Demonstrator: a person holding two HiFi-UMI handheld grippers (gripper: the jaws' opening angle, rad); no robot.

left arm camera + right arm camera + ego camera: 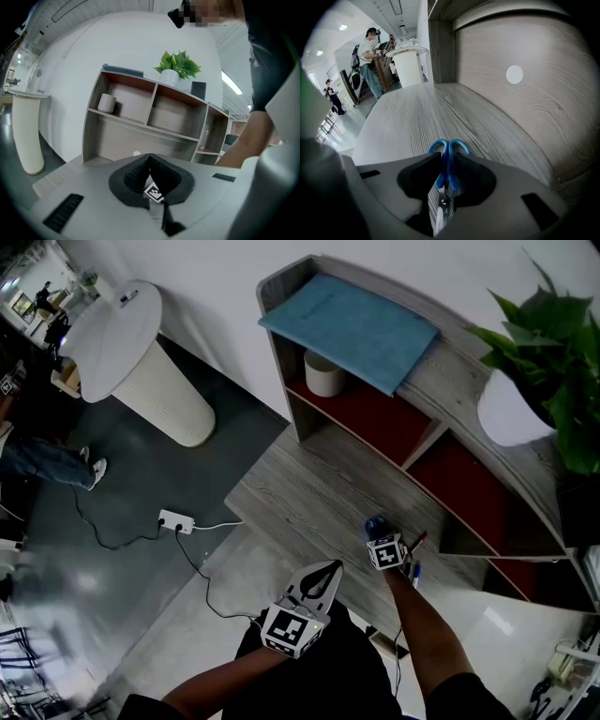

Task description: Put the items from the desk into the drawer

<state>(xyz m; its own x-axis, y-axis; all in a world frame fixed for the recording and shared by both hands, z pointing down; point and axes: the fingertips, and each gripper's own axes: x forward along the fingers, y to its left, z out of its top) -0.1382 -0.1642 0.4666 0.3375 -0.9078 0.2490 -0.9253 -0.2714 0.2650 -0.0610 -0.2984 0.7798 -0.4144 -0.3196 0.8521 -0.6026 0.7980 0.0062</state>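
My right gripper (447, 158) is shut on a pair of blue-handled scissors (449, 146), handles pointing forward and blades back between the jaws. It hovers low over the grey wood desk (422, 117). In the head view the right gripper (377, 529) holds the scissors (375, 521) over the desk (300, 488), near its front right. My left gripper (331, 567) hangs at the desk's front edge; in its own view the left gripper (149, 158) is shut with nothing in it. A round white knob (514, 74) sits on the wood panel ahead.
A shelf unit (375, 418) with red-lined bays stands at the desk's back, holding a white cup (324, 373), a blue cloth (352, 324) and a potted plant (534, 381). On the floor are a white pedestal table (141, 362) and a power strip (176, 520). People (370, 56) stand far off.
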